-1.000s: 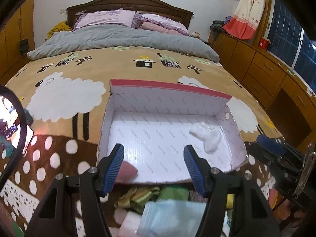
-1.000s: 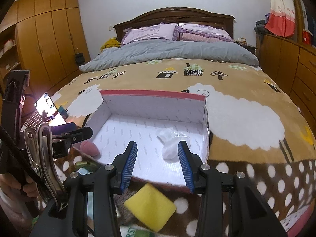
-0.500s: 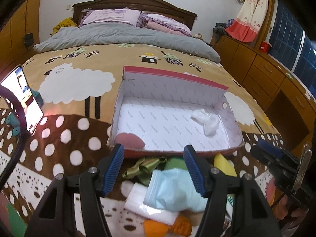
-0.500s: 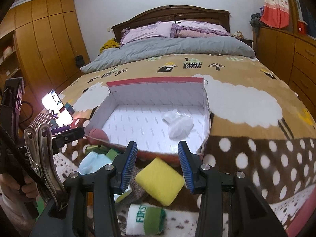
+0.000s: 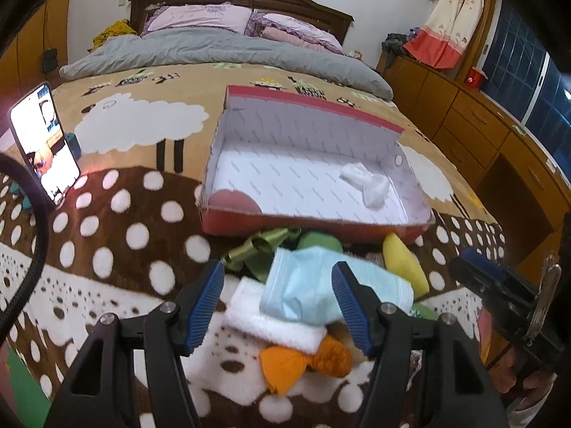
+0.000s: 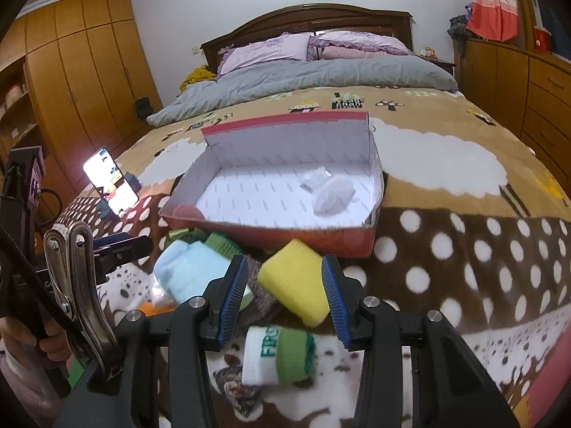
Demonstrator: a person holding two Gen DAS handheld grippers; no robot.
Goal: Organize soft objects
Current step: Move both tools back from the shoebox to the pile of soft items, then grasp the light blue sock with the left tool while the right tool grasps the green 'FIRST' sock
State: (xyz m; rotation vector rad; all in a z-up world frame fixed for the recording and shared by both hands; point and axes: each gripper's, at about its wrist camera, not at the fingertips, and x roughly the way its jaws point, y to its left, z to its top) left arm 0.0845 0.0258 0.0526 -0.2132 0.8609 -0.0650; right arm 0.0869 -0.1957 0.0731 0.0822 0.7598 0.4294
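Lying on the fleecy bedspread, brown with white dots and woolly sheep, a shallow cardboard box sits open, red outside and white with a faint printed pattern inside. Inside it, a crumpled white cloth rests toward the right end, and a rounded pink item sits in the near left corner.

Just near of the box's front wall lies a heap of soft things. In the left wrist view, a folded pale blue cloth lies on top of a thick white towel, with a shiny olive ribbon and a green roll on the far side, a yellow sponge to the right and a bunched orange cloth nearest. In the right wrist view, the sponge shows as a blocky, slightly tilted rectangle, and a rolled white-and-green sock with ribbed knit and green letters lies nearer.

The left gripper hangs over the blue cloth with its ribbed blue pads spread wide and gripping nothing. The right gripper hangs over the sponge, its pads about half apart, either side of the sponge in the picture, not pressing it.

At far left, a lit phone stands propped on the bedspread.
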